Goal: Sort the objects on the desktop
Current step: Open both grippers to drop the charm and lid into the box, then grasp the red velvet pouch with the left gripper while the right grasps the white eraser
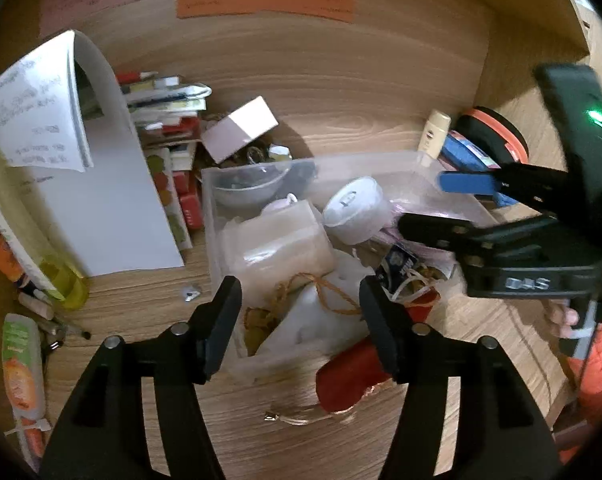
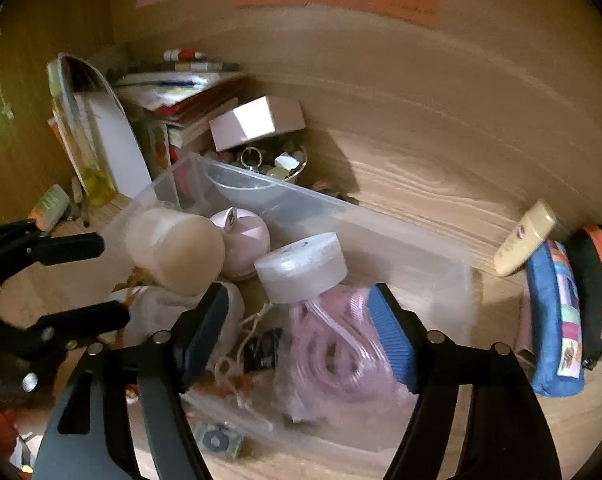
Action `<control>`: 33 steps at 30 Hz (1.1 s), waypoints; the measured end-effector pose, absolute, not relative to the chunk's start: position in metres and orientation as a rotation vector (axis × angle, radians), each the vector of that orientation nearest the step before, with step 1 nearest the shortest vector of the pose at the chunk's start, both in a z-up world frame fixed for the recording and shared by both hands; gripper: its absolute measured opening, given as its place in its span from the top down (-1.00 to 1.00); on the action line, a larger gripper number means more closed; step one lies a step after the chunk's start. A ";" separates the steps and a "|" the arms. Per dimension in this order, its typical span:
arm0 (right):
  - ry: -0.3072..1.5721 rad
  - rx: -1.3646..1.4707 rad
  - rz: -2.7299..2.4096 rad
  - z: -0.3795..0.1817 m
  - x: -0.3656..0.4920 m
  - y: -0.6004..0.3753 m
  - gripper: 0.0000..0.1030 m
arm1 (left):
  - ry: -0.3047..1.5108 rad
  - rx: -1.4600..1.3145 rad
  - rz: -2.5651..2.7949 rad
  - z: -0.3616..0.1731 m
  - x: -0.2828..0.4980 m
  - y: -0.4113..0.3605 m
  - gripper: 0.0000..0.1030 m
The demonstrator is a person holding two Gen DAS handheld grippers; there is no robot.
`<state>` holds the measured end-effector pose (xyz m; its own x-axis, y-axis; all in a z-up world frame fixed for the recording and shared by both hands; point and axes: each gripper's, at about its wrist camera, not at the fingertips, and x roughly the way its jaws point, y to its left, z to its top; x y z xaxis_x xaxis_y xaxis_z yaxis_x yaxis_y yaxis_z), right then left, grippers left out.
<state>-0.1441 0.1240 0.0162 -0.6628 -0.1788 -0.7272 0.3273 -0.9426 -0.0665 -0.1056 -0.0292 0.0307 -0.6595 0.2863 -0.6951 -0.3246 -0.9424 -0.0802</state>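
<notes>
A clear plastic bin (image 1: 257, 166) (image 2: 421, 236) on the wooden desk holds a beige jar (image 1: 277, 240) (image 2: 177, 248), a white round container (image 1: 355, 210) (image 2: 301, 266), a pink round case (image 2: 245, 238), a bag of pink cable (image 2: 333, 356) and small pouches. My left gripper (image 1: 299, 312) is open over the bin's near end, holding nothing. My right gripper (image 2: 297, 328) is open above the pink cable bag, empty; it also shows in the left wrist view (image 1: 433, 204). A red cloth pouch (image 1: 353, 376) lies outside the bin's near corner.
A stack of books (image 1: 169, 120), a pink box (image 1: 241, 128) and a bowl of trinkets (image 2: 277, 164) stand behind the bin. White paper (image 1: 113, 200) and a snack packet (image 1: 21, 368) lie left. A blue pencil case (image 2: 557, 320), cream tube (image 2: 525, 236) and orange-rimmed case (image 2: 599, 284) lie right.
</notes>
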 end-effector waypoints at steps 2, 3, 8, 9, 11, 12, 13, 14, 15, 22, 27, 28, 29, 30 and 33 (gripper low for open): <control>0.297 1.089 -2.633 0.021 -0.134 0.128 -0.43 | 0.074 -1.060 2.607 0.036 -0.103 -0.030 -0.18; 0.306 1.086 -2.638 0.022 -0.132 0.130 -0.44 | 0.072 -1.056 2.614 0.039 -0.102 -0.031 -0.19; 0.272 1.095 -2.641 0.025 -0.116 0.148 -0.44 | 0.049 -1.027 2.650 0.053 -0.090 -0.035 -0.45; 0.260 1.095 -2.639 0.026 -0.112 0.153 -0.45 | 0.053 -1.020 2.657 0.055 -0.087 -0.034 -0.48; 0.247 1.084 -2.633 0.026 -0.103 0.160 -0.52 | 0.073 -1.021 2.676 0.056 -0.082 -0.032 -0.48; 0.251 1.074 -2.633 0.026 -0.099 0.162 -0.60 | 0.080 -1.027 2.681 0.056 -0.080 -0.031 -0.48; 0.261 1.064 -2.635 0.025 -0.095 0.164 -0.61 | 0.084 -1.035 2.680 0.055 -0.078 -0.030 -0.48; 0.273 1.060 -2.640 0.024 -0.090 0.166 -0.61 | 0.083 -1.045 2.678 0.054 -0.076 -0.029 -0.48; 0.276 1.062 -2.636 0.022 -0.087 0.168 -0.61 | 0.080 -1.054 2.679 0.052 -0.074 -0.028 -0.48; 0.260 1.087 -2.566 0.004 -0.055 0.180 -0.61 | 0.045 -1.161 2.681 0.031 -0.064 -0.021 -0.48; 0.211 1.111 -2.532 -0.011 -0.030 0.186 -0.61 | -0.009 -1.275 2.629 0.006 -0.062 -0.011 -0.48; 0.200 1.121 -2.524 -0.015 -0.026 0.187 -0.61 | -0.017 -1.294 2.620 0.001 -0.061 -0.008 -0.48; 0.197 1.128 -2.522 -0.018 -0.021 0.188 -0.61 | -0.024 -1.311 2.614 -0.003 -0.061 -0.005 -0.48; 0.198 1.133 -2.521 -0.021 -0.018 0.188 -0.61 | -0.030 -1.330 2.610 -0.008 -0.061 -0.002 -0.48; 0.170 1.154 -2.504 -0.028 -0.006 0.190 -0.61 | -0.050 -1.350 2.613 -0.013 -0.063 0.006 -0.48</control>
<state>-0.0062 0.1897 -0.0281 -0.5924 -0.2857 -0.7532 0.3850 -0.9217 0.0468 -0.0626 0.0057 -0.0135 -0.5632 0.1916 -0.8038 -0.1610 -0.9795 -0.1207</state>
